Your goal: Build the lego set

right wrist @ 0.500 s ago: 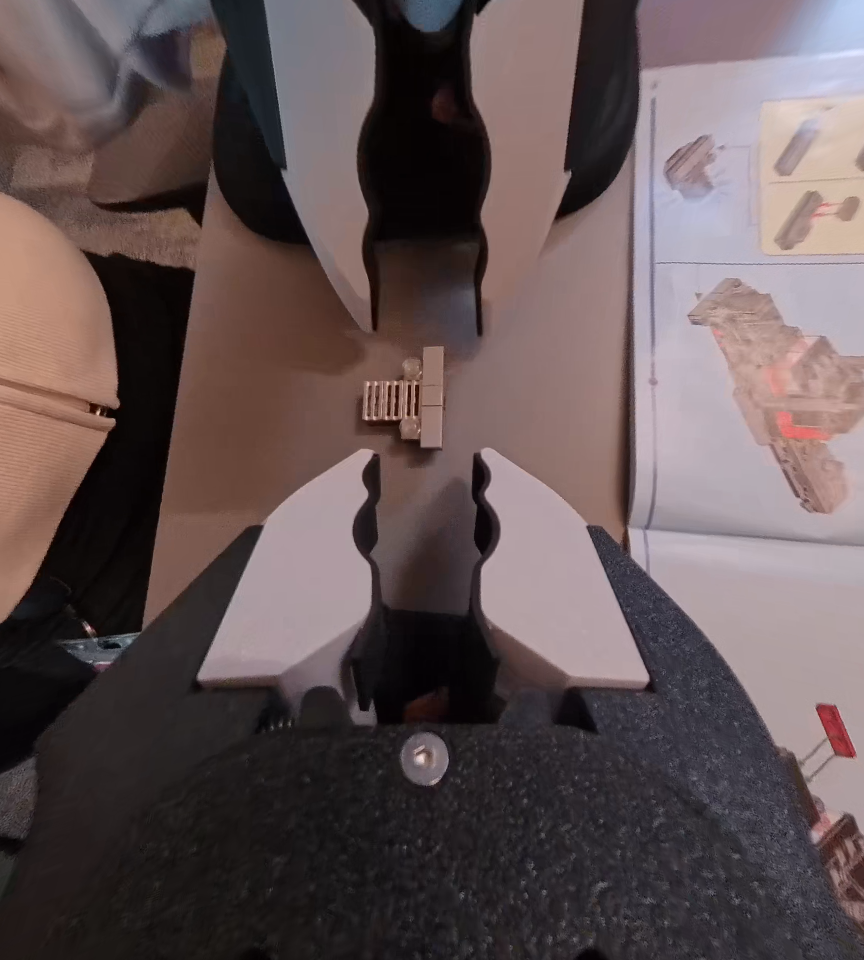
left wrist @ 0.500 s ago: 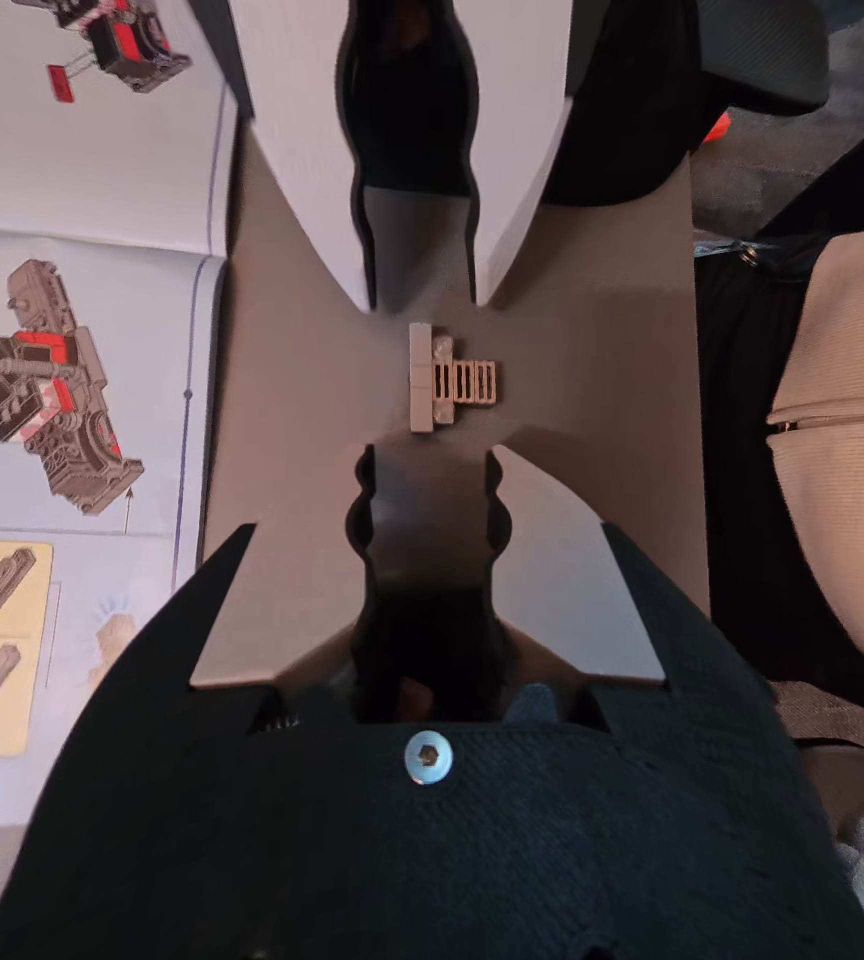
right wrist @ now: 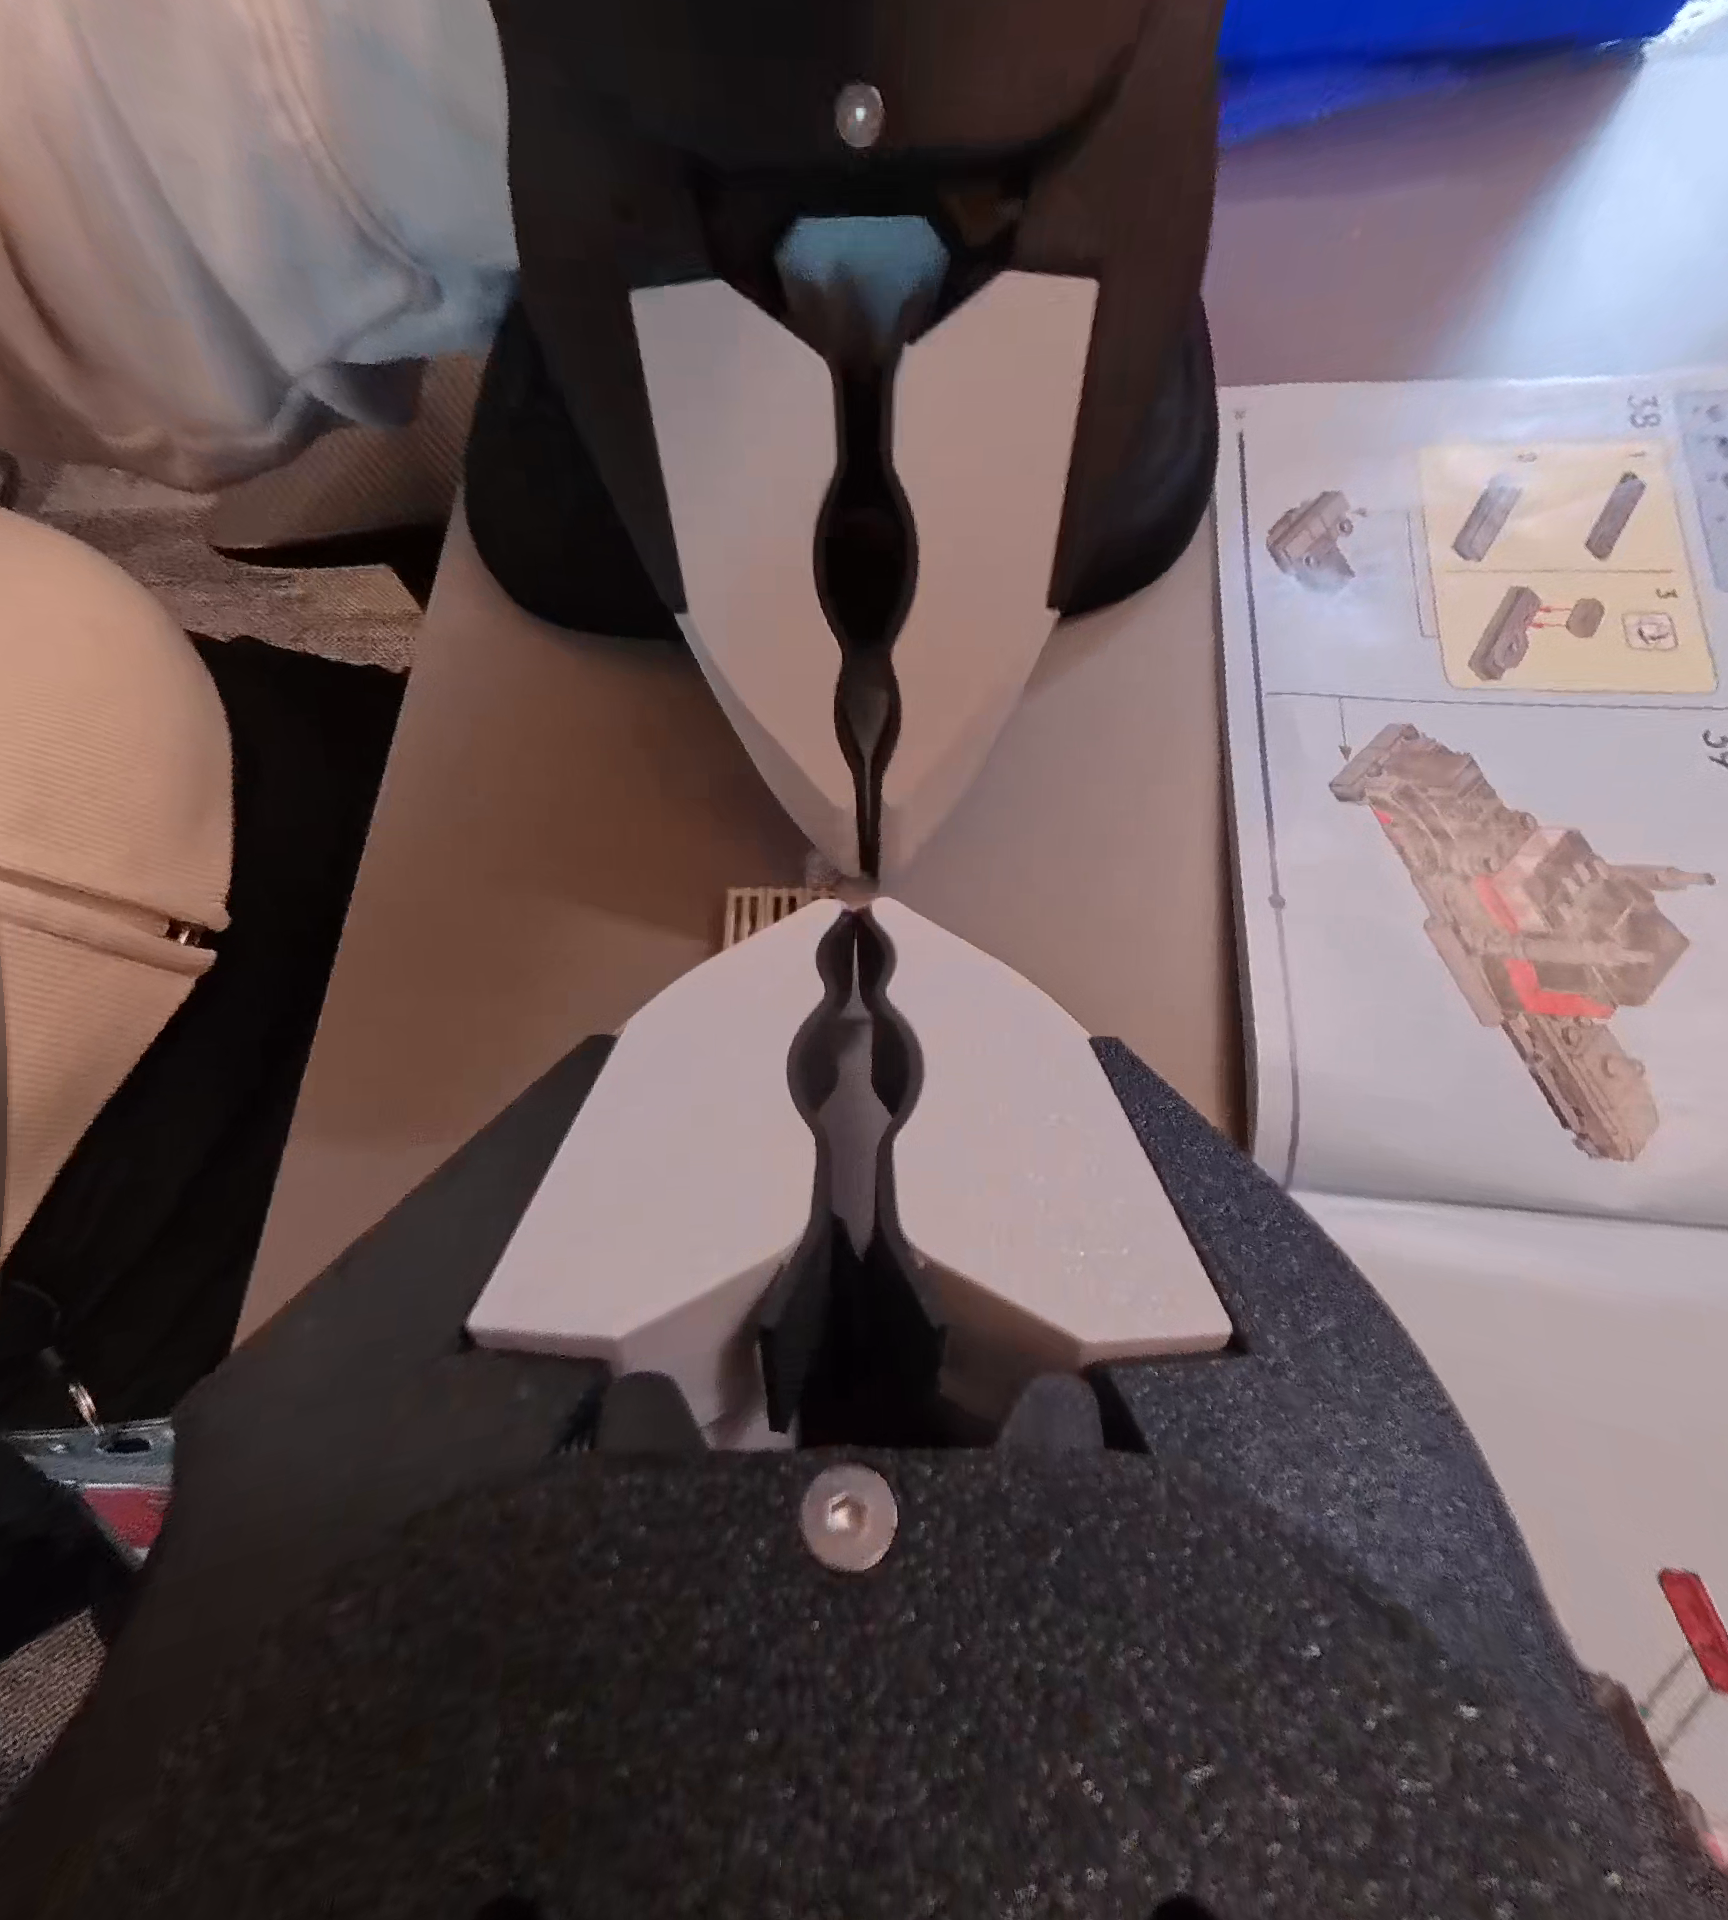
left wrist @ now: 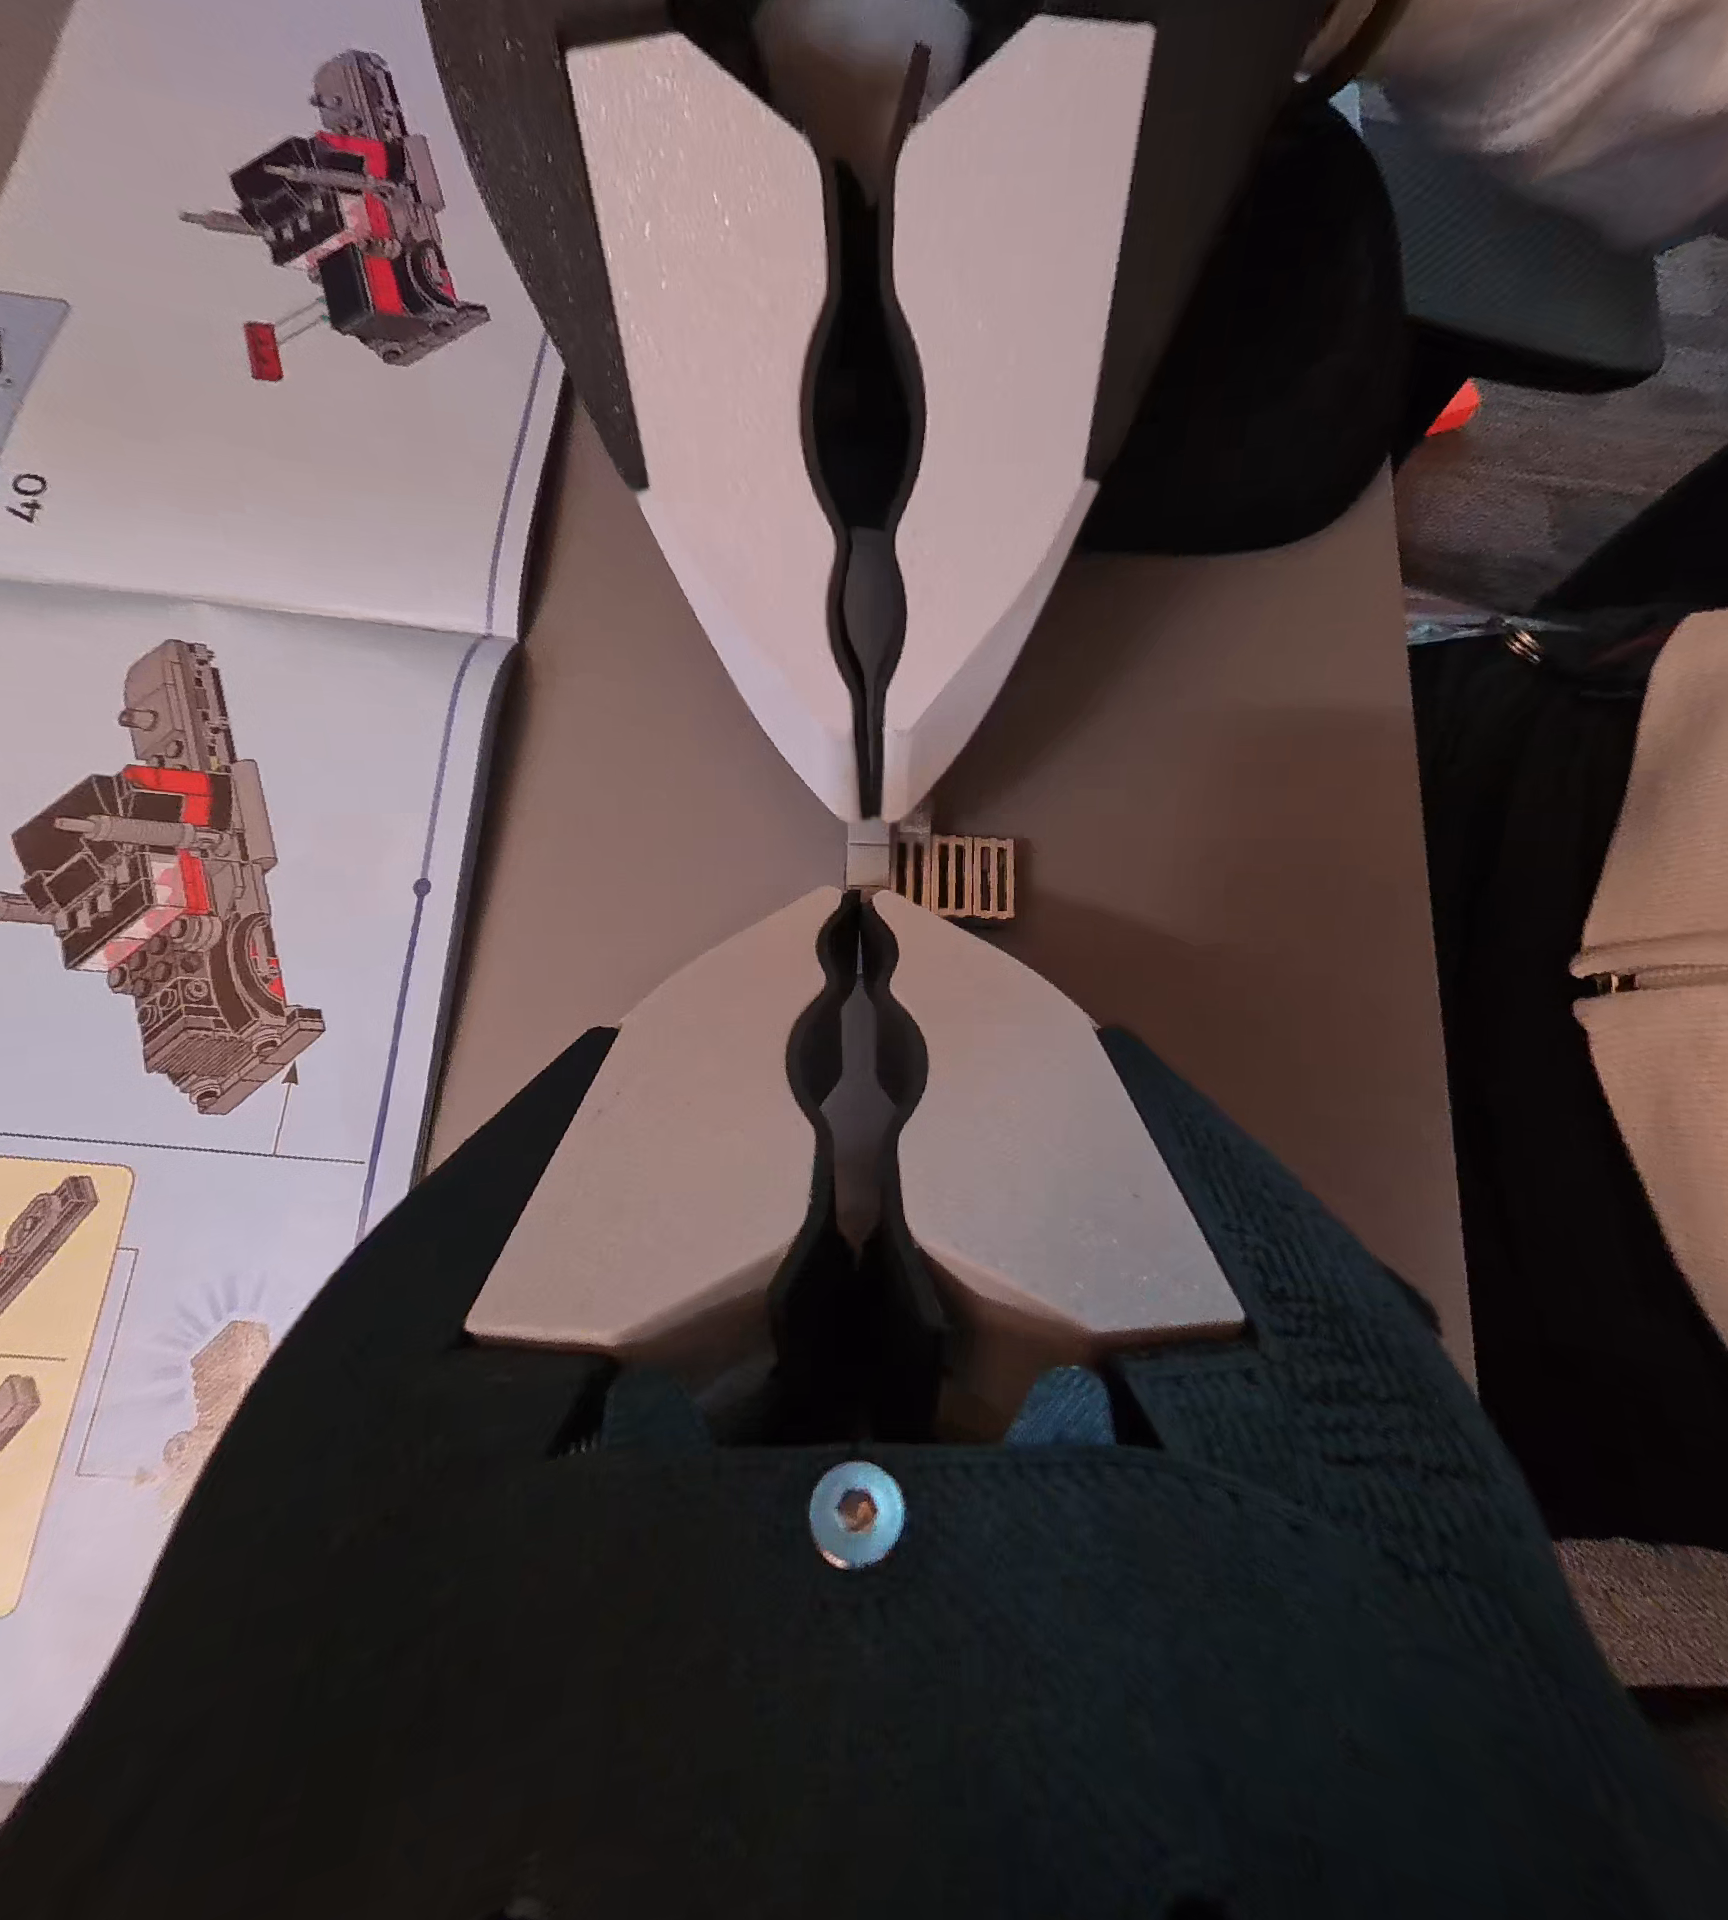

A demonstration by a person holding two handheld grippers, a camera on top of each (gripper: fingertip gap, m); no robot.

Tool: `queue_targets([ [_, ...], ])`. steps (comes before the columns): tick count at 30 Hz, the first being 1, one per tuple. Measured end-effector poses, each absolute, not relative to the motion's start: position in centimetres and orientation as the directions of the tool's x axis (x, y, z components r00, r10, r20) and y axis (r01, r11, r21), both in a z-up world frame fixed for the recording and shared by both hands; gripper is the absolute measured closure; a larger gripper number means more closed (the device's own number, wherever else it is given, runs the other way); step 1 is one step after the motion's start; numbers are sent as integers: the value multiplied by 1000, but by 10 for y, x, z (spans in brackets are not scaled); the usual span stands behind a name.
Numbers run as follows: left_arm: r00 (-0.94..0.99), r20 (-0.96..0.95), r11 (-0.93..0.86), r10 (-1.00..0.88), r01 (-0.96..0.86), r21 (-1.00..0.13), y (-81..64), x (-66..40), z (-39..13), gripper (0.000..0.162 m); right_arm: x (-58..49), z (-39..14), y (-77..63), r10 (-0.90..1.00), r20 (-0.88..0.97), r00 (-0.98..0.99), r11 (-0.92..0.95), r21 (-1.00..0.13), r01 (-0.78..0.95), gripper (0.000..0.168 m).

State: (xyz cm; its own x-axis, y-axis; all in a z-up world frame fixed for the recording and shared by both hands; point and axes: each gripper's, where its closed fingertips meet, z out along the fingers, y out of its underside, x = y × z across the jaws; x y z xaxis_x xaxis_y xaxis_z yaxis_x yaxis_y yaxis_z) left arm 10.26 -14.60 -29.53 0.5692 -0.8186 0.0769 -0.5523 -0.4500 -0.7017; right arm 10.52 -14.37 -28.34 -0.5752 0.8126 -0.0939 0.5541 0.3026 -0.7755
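Observation:
A small lego assembly [left wrist: 955,871], a grey bar with a tan grille piece on its side, lies on the brown table [left wrist: 1203,1039]. My left gripper [left wrist: 858,906] and right gripper [left wrist: 870,812] meet tip to tip over the grey bar. Each is shut on one end of it. Only a short stretch of bar shows between the tips, and the grille sticks out sideways. In the right wrist view the right gripper [right wrist: 855,914] faces the left gripper [right wrist: 865,864], and part of the grille [right wrist: 761,914] shows to the left.
An open instruction booklet [left wrist: 216,831] lies beside the grippers and shows in the right wrist view too [right wrist: 1514,831]. On the other side the table edge is close, with a person's beige-clad leg [left wrist: 1722,1039] past it. The grippers are tip to tip, or close to it.
Both grippers were open with the assembly lying free between them. They have moved in toward each other and shut on the ends of the grey bar.

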Motion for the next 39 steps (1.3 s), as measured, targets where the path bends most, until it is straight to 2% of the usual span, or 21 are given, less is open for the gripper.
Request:
queue_targets([
  [3,565,85,-453,-821,-553,-699,-147,103,-296,161,105,-294,-144,813,-92,-574,335,-733,592,168],
  [24,541,88,-434,-837,-557,-708,-146,109,-296,161,104,-295,-144,810,-100,-578,326,-743,584,168],
  [25,552,93,-436,-829,-534,-724,-145,108,-293,161,106,-292,-146,800,-115,-588,315,-755,576,161],
  [26,567,98,-428,-818,-486,-762,-142,106,-285,161,105,-285,-145,805,-124,-580,279,-784,555,144],
  [28,600,116,-389,-791,-348,-853,-139,100,-258,148,104,-270,-142,818,-124,-561,221,-834,506,119],
  [31,650,121,-353,-750,-239,-905,-144,83,-237,138,107,-283,-140,848,-90,-522,277,-765,582,106],
  [33,702,74,-335,-708,-242,-911,-147,71,-238,137,109,-299,-146,868,-113,-483,282,-689,668,107],
  [39,803,-52,-178,-594,-194,-965,-151,56,-219,133,104,-305,-149,922,-54,-383,256,-657,709,127],
])
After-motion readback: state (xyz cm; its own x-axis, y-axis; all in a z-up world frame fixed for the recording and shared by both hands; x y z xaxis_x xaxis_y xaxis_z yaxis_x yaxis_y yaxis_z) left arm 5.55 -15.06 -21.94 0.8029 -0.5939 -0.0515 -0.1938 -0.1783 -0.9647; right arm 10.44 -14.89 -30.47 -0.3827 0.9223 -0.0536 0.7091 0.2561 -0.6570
